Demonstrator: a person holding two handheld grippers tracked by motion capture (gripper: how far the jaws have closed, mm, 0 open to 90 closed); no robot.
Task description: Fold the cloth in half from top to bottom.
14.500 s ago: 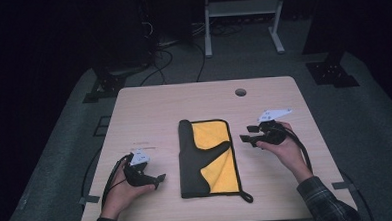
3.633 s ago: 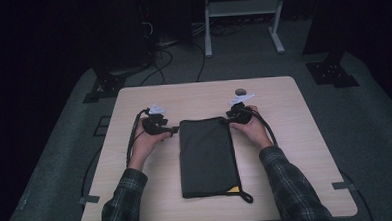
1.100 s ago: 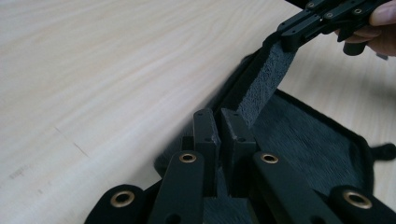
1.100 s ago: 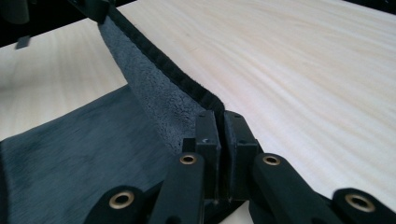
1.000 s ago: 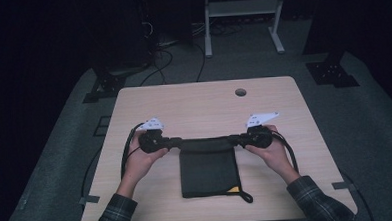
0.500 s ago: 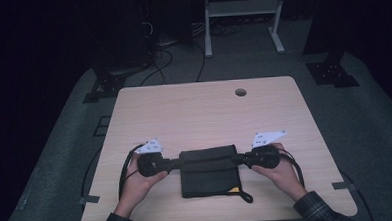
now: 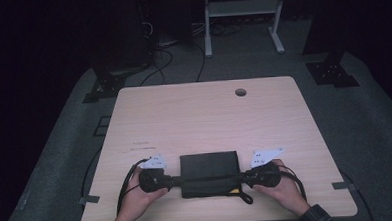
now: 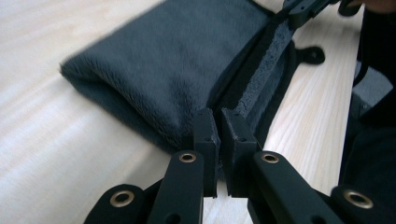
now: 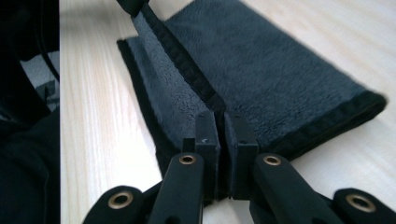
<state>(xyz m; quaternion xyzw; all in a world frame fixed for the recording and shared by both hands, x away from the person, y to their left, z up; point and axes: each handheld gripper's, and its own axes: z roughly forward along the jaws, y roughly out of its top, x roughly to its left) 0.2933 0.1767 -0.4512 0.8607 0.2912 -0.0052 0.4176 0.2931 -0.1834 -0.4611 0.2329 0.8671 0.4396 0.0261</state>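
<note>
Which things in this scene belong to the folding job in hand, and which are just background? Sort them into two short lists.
In the job:
- dark cloth, being folded on the table
- left gripper, shut on the cloth's edge
- right gripper, shut on the same edge

Just there:
- hole in the tabletop
- white stand behind the table
- cables on the floor

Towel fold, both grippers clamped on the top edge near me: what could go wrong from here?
1. The left gripper and right gripper pinch only the thin hem of the dark towel; it could slip out.
2. The held edge looks short of the near edge beneath it, so releasing now may leave an uneven fold.
3. The hanging loop lies close to the table edge and could snag.
</note>
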